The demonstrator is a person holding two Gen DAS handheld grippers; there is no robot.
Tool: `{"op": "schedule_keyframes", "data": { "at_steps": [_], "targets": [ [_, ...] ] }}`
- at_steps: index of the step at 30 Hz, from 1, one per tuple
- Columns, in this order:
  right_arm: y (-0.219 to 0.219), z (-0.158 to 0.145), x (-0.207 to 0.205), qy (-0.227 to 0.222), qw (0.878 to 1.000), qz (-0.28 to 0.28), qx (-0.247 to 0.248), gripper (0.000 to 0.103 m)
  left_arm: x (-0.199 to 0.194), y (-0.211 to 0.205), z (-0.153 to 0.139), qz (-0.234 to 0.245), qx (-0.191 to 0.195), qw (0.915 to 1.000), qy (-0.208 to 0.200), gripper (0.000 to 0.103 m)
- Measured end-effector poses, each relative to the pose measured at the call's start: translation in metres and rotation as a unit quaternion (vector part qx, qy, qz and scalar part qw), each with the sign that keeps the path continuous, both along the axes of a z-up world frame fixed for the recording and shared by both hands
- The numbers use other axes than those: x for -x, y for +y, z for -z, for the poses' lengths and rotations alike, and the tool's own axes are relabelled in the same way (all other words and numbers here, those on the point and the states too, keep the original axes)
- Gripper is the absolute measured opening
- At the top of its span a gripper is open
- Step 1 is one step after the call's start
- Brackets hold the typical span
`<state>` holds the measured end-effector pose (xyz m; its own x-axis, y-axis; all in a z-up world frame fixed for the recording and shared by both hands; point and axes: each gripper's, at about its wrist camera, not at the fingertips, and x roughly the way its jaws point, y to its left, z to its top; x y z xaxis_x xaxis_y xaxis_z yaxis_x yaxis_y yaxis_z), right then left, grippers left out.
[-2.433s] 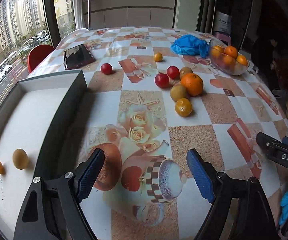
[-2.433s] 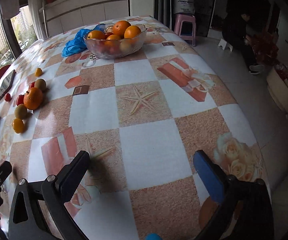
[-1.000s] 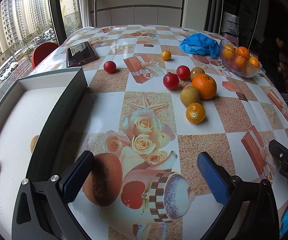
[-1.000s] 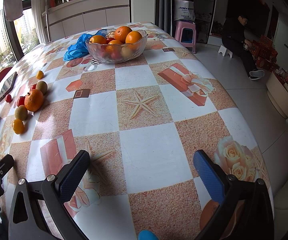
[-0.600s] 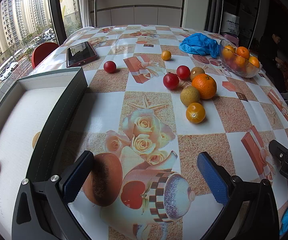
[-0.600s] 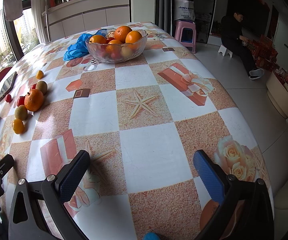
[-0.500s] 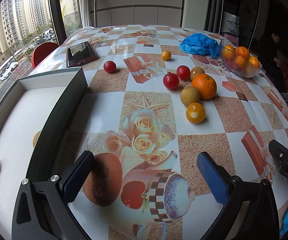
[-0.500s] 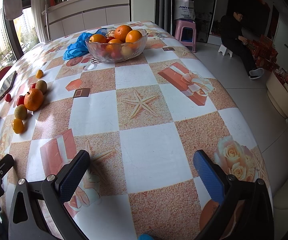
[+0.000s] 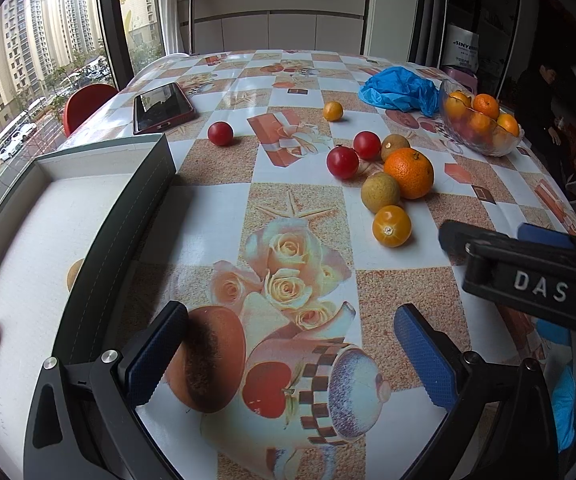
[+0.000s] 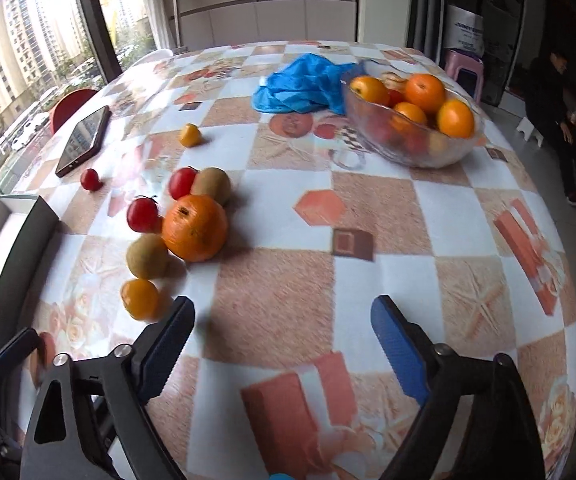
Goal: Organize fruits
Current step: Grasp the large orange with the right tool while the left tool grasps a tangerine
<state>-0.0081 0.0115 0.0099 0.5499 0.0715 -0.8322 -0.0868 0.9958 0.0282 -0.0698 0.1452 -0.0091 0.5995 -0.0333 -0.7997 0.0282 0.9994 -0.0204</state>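
The loose fruit is clustered on the counter (image 9: 216,168) beside the grey tray (image 9: 136,216), where two small fruits already lie. The right tongs (image 10: 284,332) have just been narrowing with nothing between them, though the gap is wide; the small orange (image 10: 140,299) sits just off the left pad. The left tongs (image 9: 288,352) are held wide and empty. A sideways brush could set that orange rolling into the kiwi (image 10: 147,256) behind it, scattering the cluster.

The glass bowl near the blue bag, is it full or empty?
Partly full. The glass bowl stands upright and holds several oranges plus other fruit, too blurred to name; some rise above its rim.
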Motion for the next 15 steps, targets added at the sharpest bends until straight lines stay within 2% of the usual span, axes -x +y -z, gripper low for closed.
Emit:
{"op": "schedule_keyframes", "data": {
  "at_steps": [6, 8, 15],
  "targets": [
    [0.023, -0.002, -0.022, -0.008, 0.999, -0.032, -0.007, 0.062, 0.000, 0.000, 0.000, 0.000, 0.000, 1.0000, 0.000, 0.103],
    [0.028, -0.003, -0.023, -0.011, 0.999, -0.044, -0.009, 0.040, 0.000, 0.000, 0.000, 0.000, 0.000, 1.0000, 0.000, 0.103],
    [-0.008, -0.006, 0.005, -0.009, 0.999, -0.025, -0.028, 0.040, 0.000, 0.000, 0.000, 0.000, 0.000, 1.0000, 0.000, 0.103]
  ]
}}
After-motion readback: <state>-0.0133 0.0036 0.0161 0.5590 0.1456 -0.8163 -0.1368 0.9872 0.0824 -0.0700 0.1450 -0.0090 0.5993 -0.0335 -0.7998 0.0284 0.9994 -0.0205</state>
